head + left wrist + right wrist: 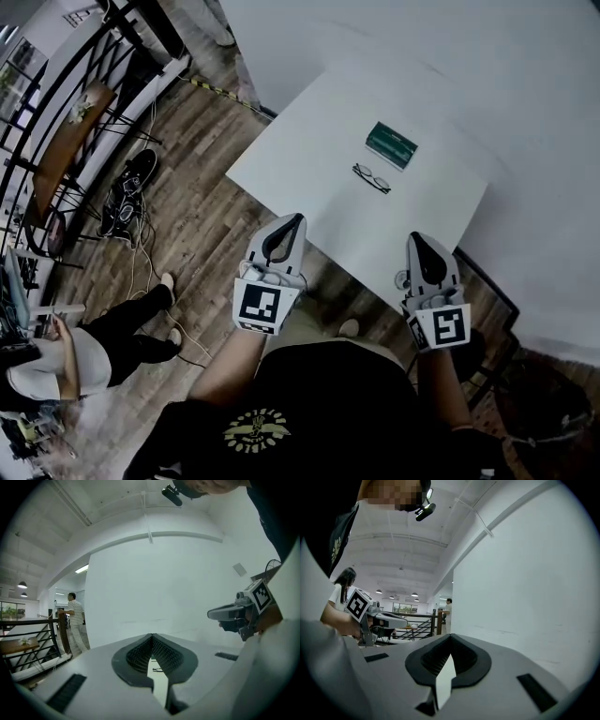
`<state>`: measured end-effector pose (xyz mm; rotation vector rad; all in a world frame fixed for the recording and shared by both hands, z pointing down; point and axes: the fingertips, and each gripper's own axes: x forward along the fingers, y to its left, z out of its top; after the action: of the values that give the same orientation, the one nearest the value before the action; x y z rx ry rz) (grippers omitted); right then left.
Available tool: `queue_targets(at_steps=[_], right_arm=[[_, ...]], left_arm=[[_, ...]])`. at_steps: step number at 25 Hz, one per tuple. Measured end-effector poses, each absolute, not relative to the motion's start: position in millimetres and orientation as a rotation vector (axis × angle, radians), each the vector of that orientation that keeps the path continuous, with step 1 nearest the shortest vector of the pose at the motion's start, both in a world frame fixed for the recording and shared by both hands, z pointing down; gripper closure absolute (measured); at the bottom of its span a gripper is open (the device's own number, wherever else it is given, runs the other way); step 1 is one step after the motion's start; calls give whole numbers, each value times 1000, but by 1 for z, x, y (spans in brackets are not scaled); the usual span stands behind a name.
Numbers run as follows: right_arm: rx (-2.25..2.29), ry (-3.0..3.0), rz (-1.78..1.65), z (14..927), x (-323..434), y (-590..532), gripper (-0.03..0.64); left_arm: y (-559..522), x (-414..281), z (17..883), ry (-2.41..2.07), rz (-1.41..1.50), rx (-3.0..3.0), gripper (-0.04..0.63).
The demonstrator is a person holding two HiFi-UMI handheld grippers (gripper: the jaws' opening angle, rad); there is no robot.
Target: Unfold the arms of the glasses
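Two smooth grey plastic grippers are hovering over the near edge of the matte white table (309, 131). The left gripper (296, 218) and the right gripper (418, 237) are each pressing their ribbed black pads together at the tips, clamping nothing between them. Well ahead of both, the thin, dark wire-framed glasses (372, 177) are lying flat on the tabletop with their arms apparently folded in, just beside a rectangular green case (391, 145) sitting on their far side.
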<state>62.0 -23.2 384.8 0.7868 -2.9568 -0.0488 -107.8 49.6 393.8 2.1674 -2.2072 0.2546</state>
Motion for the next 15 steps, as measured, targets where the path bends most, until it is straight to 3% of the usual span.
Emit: queue_targets(at_steps=[15], right_arm=[[873,-2903,-44,377,-23,-56,615]], left_arm=[[3,-196,392,-2124,227,2238,588]])
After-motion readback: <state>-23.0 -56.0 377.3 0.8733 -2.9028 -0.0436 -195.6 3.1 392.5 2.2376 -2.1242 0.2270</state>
